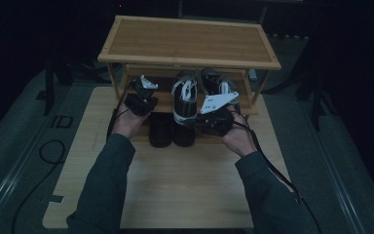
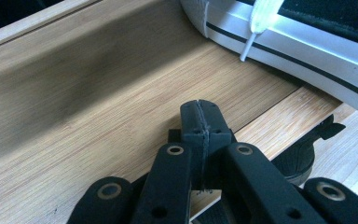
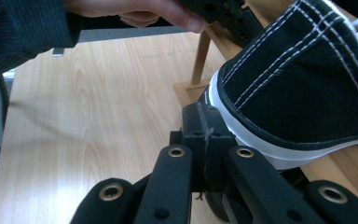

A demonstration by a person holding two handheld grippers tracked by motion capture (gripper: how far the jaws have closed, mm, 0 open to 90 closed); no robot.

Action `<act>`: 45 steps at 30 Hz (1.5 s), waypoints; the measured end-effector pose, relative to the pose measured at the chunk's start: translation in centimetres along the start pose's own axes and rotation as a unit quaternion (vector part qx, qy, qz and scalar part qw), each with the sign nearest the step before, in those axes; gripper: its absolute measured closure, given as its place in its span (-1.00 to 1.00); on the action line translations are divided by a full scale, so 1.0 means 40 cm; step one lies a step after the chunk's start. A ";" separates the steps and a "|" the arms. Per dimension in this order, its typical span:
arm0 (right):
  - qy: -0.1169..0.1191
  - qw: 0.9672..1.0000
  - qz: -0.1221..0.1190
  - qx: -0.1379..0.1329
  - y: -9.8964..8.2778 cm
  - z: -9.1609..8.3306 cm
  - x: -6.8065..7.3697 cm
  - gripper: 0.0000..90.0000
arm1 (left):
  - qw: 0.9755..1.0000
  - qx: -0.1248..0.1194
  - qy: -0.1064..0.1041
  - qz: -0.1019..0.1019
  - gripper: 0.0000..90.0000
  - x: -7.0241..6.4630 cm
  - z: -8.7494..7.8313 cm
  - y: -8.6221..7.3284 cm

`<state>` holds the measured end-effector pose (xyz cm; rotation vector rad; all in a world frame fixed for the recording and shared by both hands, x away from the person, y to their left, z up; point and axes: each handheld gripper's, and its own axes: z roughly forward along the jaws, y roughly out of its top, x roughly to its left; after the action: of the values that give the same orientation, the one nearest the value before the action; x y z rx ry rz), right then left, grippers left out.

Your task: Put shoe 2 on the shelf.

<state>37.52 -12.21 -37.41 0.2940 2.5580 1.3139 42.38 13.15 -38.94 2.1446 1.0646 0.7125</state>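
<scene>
**Fingers shut, shoes on the rack**

Both grippers are clenched on nothing. Left gripper (image 2: 200, 116) hangs over the bare shelf (image 2: 98, 121). Right gripper (image 3: 203, 122) sits by the black shoe (image 3: 303, 88). Open wide first, then grab the shoe's heel gently.

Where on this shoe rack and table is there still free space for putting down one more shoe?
The rack's top shelf is bare. The middle shelf's left part, beside the black-and-white sneaker, is free. The near table, between the sleeves, is open. It is crowded in front of the rack, where dark shoes sit between the two grippers.
</scene>
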 end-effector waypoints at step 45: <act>-0.009 1.000 -0.006 0.015 -0.019 0.017 0.001 1.00 | 1.000 -0.015 -0.012 -0.011 1.00 -0.026 0.017 0.016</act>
<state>37.62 -12.11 -38.41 0.2939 2.5626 1.2624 42.61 11.78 -39.09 2.1065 1.0574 0.6867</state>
